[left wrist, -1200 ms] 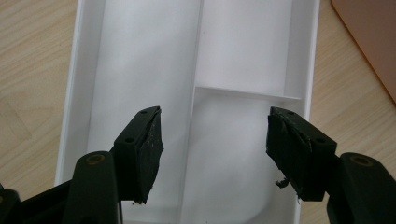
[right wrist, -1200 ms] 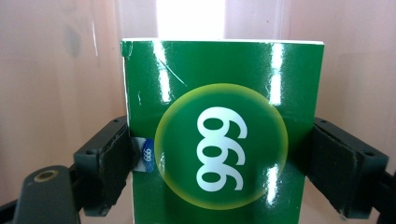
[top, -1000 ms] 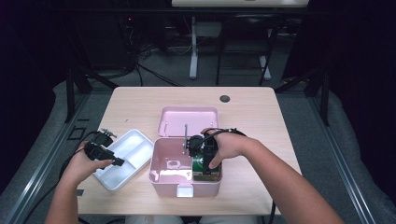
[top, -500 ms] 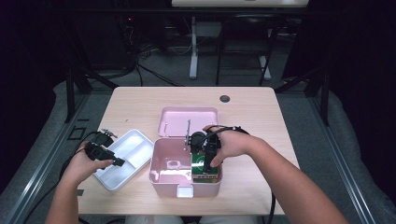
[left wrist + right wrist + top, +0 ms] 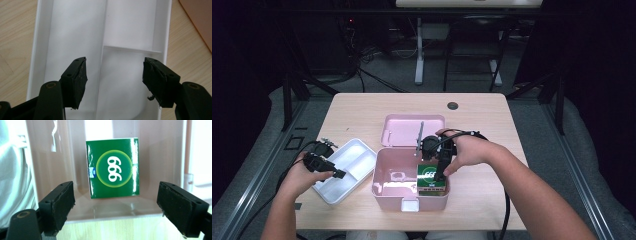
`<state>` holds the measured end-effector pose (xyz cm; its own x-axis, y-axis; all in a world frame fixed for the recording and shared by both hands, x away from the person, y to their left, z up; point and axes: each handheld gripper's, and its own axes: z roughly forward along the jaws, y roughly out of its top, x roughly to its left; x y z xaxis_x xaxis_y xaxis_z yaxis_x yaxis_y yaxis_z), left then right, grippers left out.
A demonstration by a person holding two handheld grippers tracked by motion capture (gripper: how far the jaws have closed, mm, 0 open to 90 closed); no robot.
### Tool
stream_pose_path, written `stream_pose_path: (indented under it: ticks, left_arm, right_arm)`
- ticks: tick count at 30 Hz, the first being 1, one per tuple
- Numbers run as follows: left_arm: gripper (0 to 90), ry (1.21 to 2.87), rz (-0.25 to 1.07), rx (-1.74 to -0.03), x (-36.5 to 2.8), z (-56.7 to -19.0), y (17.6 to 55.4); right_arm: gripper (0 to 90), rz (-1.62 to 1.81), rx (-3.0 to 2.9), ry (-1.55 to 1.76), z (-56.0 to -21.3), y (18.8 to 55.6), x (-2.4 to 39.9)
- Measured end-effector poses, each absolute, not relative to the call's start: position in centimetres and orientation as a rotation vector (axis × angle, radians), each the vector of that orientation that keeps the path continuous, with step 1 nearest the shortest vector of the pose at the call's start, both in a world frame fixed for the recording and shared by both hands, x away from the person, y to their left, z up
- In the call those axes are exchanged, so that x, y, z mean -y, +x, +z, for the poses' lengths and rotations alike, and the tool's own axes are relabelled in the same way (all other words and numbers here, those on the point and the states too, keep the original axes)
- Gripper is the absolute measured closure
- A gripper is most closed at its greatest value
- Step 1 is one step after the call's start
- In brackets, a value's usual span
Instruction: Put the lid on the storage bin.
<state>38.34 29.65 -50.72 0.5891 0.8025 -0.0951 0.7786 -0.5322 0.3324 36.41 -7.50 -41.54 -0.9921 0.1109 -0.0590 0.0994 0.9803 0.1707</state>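
A light wood-grain table (image 5: 492, 120) stands in a dark room, with a grey floor (image 5: 572, 130) around it and cables and a stand leg behind. On it sit a pink box (image 5: 388, 176), its lid (image 5: 404, 130) lying behind it, and a white tray (image 5: 352, 160) to the left. A green carton (image 5: 112, 171) lies inside the box at its right end. The right tongs (image 5: 115, 205) hang released above the carton, jaws wide, having just narrowed slightly with nothing between them. The left tongs (image 5: 115, 80) hover released over the tray.

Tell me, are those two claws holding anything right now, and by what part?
Nothing is held. The right gripper stands open above the green box in the pink bin. The left gripper stands open over the white tray.
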Motion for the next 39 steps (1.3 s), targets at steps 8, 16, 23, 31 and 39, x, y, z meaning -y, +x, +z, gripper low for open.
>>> stream_pose_path:
  ticks: [8, 16, 23, 31, 39]
  left_arm:
    - [36.1, 2.478, 0.093, -1.292, -29.6, -50.8, 38.3]
    - [36.1, 2.483, 0.09, -1.291, -29.6, -50.9, 38.3]
    - [36.1, 2.496, 0.075, -1.292, -29.4, -51.1, 38.4]
    - [36.1, 2.495, 0.074, -1.298, -29.5, -51.2, 38.3]
    - [36.4, 2.495, 0.053, -1.305, -29.3, -51.5, 38.3]
  right_arm:
    - [15.0, 0.261, -3.053, 0.221, -40.8, 36.3, 9.9]
    - [15.5, 0.295, -3.021, 0.35, -40.6, 36.6, 13.8]
    - [16.3, 0.307, -2.992, 0.479, -41.8, 37.3, 17.0]
    - [16.7, 0.312, -2.959, 0.596, -43.6, 37.7, 18.9]
    - [17.1, 0.404, -2.885, 0.799, -46.4, 37.1, 20.0]
